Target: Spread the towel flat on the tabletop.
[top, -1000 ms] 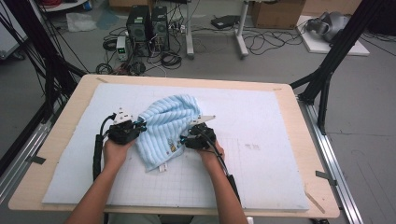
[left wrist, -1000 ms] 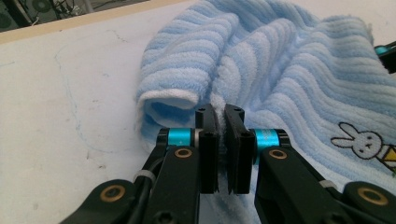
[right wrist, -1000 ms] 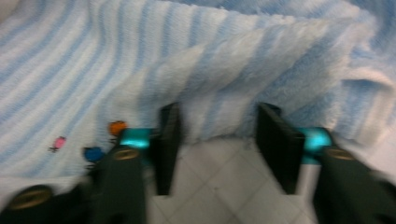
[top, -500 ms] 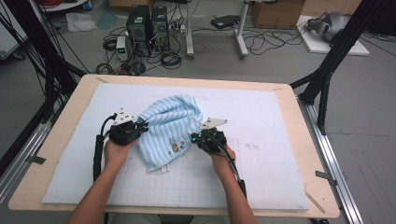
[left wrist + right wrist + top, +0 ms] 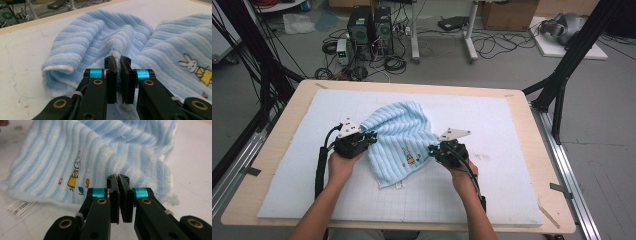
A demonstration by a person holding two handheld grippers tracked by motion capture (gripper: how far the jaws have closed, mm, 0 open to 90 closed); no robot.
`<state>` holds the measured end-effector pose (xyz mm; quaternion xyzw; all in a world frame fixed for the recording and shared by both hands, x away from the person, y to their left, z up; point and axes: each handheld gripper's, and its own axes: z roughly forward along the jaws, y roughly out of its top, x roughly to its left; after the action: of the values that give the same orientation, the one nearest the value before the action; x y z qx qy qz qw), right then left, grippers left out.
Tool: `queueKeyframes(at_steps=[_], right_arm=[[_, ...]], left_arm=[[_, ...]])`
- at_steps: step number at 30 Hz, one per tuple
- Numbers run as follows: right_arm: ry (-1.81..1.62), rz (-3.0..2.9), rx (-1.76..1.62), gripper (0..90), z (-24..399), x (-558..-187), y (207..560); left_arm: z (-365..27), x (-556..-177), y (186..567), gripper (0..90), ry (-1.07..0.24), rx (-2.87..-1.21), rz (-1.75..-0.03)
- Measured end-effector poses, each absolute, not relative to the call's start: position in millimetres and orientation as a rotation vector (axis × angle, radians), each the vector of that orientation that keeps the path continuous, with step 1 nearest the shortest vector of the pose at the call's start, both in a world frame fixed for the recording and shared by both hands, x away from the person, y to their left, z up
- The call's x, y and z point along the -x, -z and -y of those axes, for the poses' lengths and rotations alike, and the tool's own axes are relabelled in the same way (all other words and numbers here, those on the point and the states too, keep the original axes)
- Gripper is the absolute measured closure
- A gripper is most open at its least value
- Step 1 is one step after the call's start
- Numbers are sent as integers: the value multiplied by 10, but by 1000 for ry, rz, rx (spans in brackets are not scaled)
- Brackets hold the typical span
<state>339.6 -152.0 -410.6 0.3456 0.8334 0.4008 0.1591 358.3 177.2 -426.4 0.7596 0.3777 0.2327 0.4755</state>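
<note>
The person has both sets of tongs clamped on a blue striped towel [image 5: 399, 142] that lies rumpled on the white mat [image 5: 512, 130] covering the desk [image 5: 287, 115]. The left tongs [image 5: 119, 65] are pinched shut on a ridge of terry cloth, with a thin wedge of fabric squeezed between the black pads. The right tongs [image 5: 118, 182] have just been closing and now sit together on the towel's near edge, a sliver of cloth caught between them. Seen from above, the towel hangs bunched between the left tongs [image 5: 371, 137] and the right tongs [image 5: 432, 150], its far part heaped beyond them and a small rabbit embroidery [image 5: 408, 156] lying just inside the right pair. A white care label [image 5: 400, 185] pokes out at the edge nearest the person.

The worry I'd have is the right grip: it looks like it holds only a shallow bite near a frayed corner, so a firm pull outward could let the cloth slip free. The left pair seems to have gathered a fold rather than a single edge, which may drag a doubled layer along and leave the towel twisted instead of flat. Pulling unevenly would skew it on the mat.
</note>
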Motion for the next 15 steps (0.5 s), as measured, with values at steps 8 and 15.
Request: queueKeyframes(at_steps=[8, 15], right_arm=[[-1010, -2456, -1089, 854, 1098, -3725, 4298], [-952, -2456, -1066, 695, 917, -3825, 4365]], left_arm=[[-1833, -3589, 4326, 836, -583, -1865, -962], [-1838, -3594, 4339, 831, -584, -1861, -960]])
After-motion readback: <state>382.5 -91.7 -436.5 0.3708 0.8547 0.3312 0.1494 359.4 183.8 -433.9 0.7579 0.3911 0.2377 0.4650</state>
